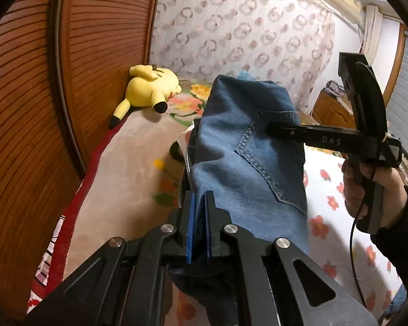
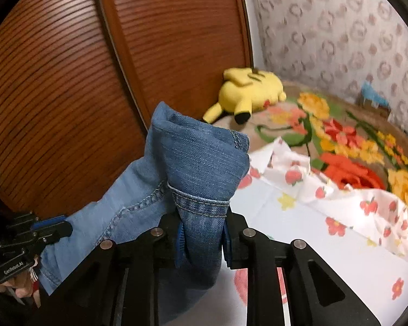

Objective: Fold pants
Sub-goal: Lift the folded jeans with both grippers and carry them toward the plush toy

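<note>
We hold the denim pants (image 1: 247, 146) lifted above the bed, both grippers clamped on them. Our left gripper (image 1: 200, 217) pinches a thin fold between nearly closed blue pads; our right gripper (image 2: 202, 235) squeezes a thicker hemmed bunch. A yellow plush toy (image 1: 147, 89) lies at eleven o'clock against the wooden slatted door (image 1: 40, 81). A white strawberry-print sheet (image 2: 326, 217) is crumpled at three o'clock over the floral blanket (image 2: 353, 146).
</note>
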`<state>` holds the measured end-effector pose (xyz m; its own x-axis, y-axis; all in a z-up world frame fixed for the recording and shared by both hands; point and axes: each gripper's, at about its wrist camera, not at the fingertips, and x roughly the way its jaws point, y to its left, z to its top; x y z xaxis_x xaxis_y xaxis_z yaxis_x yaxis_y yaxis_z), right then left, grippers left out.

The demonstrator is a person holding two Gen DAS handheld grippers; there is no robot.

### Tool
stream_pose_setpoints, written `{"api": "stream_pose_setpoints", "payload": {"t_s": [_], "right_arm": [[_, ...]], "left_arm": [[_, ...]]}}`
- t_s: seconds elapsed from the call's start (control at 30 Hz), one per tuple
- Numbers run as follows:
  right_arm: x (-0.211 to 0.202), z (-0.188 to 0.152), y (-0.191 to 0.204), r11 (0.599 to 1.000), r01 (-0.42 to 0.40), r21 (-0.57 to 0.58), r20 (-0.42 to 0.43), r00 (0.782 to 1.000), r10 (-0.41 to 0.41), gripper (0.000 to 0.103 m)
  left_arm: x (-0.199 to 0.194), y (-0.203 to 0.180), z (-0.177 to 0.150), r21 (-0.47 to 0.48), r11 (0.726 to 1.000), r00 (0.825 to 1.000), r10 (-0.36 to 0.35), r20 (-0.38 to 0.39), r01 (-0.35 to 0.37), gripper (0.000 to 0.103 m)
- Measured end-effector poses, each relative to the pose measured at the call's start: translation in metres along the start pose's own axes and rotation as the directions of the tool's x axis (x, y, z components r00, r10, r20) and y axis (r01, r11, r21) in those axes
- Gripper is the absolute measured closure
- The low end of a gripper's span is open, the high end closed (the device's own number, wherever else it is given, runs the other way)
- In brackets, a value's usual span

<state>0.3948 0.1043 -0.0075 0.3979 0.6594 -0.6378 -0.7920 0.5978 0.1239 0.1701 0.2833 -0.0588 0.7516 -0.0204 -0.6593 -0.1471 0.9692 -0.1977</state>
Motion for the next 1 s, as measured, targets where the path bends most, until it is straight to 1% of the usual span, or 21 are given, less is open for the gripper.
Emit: {"api": "stream_pose_setpoints", "payload": {"t_s": [0.03, 0.07, 0.1, 0.13, 0.17, 0.23, 0.3, 0.4, 0.43, 0.47, 0.53, 0.6, 0.63, 0.7, 0.8, 0.87, 0.93, 1.0], "right_arm": [[0.002, 0.002, -0.002, 1.000, -0.003, 0.008, -0.002, 1.000, 0.003, 0.079], [0.005, 0.003, -0.004, 1.000, -0.009, 0.023, -0.010, 1.000, 0.010, 0.072], [0.007, 0.004, -0.007, 0.999, -0.009, 0.039, -0.019, 1.000, 0.010, 0.069], [0.007, 0.004, -0.009, 0.999, -0.008, 0.049, -0.023, 1.000, 0.009, 0.063], [0.008, 0.005, -0.012, 0.998, -0.001, 0.059, -0.029, 1.000, 0.003, 0.060], [0.009, 0.008, -0.017, 0.997, -0.011, 0.074, -0.034, 0.999, 0.014, 0.059], [0.000, 0.010, -0.018, 0.997, -0.011, 0.076, -0.025, 1.000, 0.013, 0.058], [-0.017, 0.009, -0.019, 0.997, 0.042, 0.059, 0.025, 0.999, -0.044, 0.056], [-0.026, 0.009, -0.017, 0.997, 0.061, 0.052, 0.054, 0.996, -0.063, 0.056], [-0.032, 0.009, -0.016, 0.997, 0.061, 0.048, 0.080, 0.995, -0.064, 0.056], [-0.040, 0.007, -0.011, 0.999, 0.026, 0.037, 0.104, 0.994, -0.030, 0.056], [-0.039, 0.006, -0.006, 0.999, -0.030, 0.019, 0.097, 0.995, 0.028, 0.056], [-0.036, 0.005, -0.005, 0.999, -0.046, 0.022, 0.090, 0.995, 0.044, 0.056], [-0.027, 0.003, -0.008, 0.998, -0.057, 0.040, 0.068, 0.996, 0.054, 0.056], [-0.009, 0.002, -0.012, 0.996, -0.055, 0.063, 0.034, 0.998, 0.053, 0.056], [0.003, 0.003, -0.018, 0.996, -0.038, 0.079, 0.016, 0.999, 0.037, 0.056], [0.013, 0.012, -0.024, 0.996, -0.020, 0.087, 0.007, 1.000, 0.020, 0.056], [0.021, 0.018, -0.025, 0.996, 0.005, 0.092, 0.001, 1.000, -0.005, 0.056]], "left_arm": [[0.004, 0.001, 0.001, -0.006, 1.000, 1.000, 0.005, -0.004, -0.005, 0.096], [0.006, 0.002, 0.001, -0.008, 1.000, 1.000, 0.009, -0.007, -0.009, 0.096], [0.007, 0.003, 0.001, -0.008, 1.000, 1.000, 0.011, -0.012, -0.011, 0.096], [0.008, 0.003, 0.001, -0.006, 1.000, 1.000, 0.012, -0.018, -0.012, 0.096], [0.009, 0.002, 0.001, 0.000, 1.000, 1.000, 0.013, -0.024, -0.013, 0.096], [0.008, 0.001, 0.000, 0.014, 1.000, 0.999, 0.015, -0.038, -0.014, 0.095], [0.006, -0.001, 0.000, 0.015, 1.000, 0.999, 0.022, -0.040, -0.021, 0.092], [-0.001, -0.001, -0.001, 0.012, 0.999, 0.998, 0.036, -0.046, -0.036, 0.083], [-0.006, -0.001, -0.001, 0.012, 0.999, 0.998, 0.042, -0.038, -0.042, 0.081], [-0.010, -0.001, -0.001, 0.015, 0.999, 0.999, 0.045, -0.031, -0.045, 0.080], [-0.021, -0.003, -0.002, 0.021, 0.999, 0.999, 0.040, -0.005, -0.040, 0.064], [-0.029, -0.006, -0.004, 0.021, 0.999, 1.000, 0.024, 0.008, -0.024, 0.053], [-0.033, -0.009, -0.006, 0.031, 0.999, 1.000, 0.013, 0.012, -0.013, 0.053], [-0.035, -0.014, -0.010, 0.047, 0.999, 1.000, 0.014, 0.008, -0.015, 0.053], [-0.032, -0.019, -0.020, 0.068, 0.997, 0.999, 0.041, -0.018, -0.039, 0.053], [-0.024, -0.017, -0.027, 0.078, 0.994, 0.996, 0.076, -0.053, -0.072, 0.053], [-0.016, -0.011, -0.034, 0.068, 0.993, 0.991, 0.102, -0.085, -0.096, 0.053], [-0.012, -0.007, -0.040, 0.055, 0.994, 0.990, 0.096, -0.101, -0.090, 0.053]]}}
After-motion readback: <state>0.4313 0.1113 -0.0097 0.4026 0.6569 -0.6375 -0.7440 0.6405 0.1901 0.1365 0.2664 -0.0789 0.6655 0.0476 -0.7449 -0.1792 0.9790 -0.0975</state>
